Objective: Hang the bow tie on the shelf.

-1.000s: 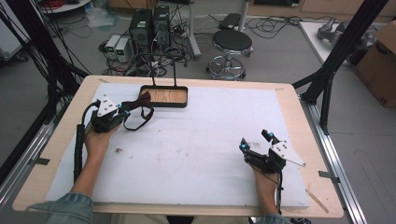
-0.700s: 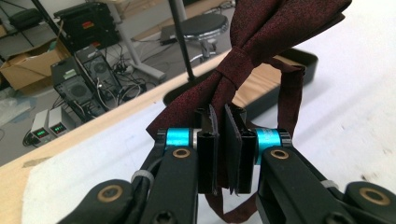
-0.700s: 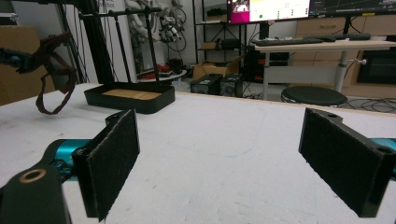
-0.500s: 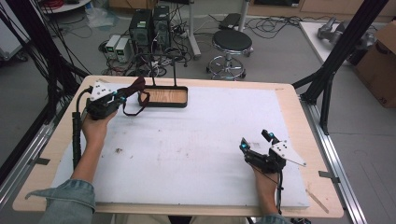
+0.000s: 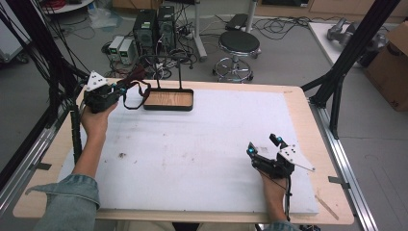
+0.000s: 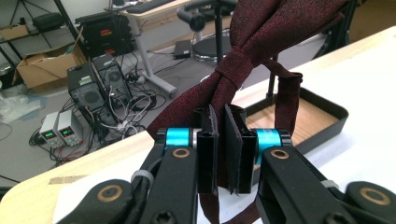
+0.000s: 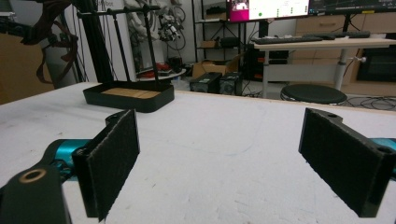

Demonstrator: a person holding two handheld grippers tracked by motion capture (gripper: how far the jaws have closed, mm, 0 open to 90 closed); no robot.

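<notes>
Your left claw (image 6: 219, 154) is pinching that maroon necktie (image 6: 243, 60) just below the knot; it could slip near the stand tray (image 5: 169, 99). Right claw (image 7: 233, 158) gapes wide, idle.

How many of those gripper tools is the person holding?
2. The left gripper is at the table's far left, shut on a dark red necktie; the right gripper rests open, near right.

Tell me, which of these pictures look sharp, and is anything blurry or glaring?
High view: soft and slightly blurred throughout, even light, no glare on the white mat. Left gripper view: the dark red necktie is crisp, the background softer. Right gripper view: the near pads are a little soft, the bright monitor is washed out.
</notes>
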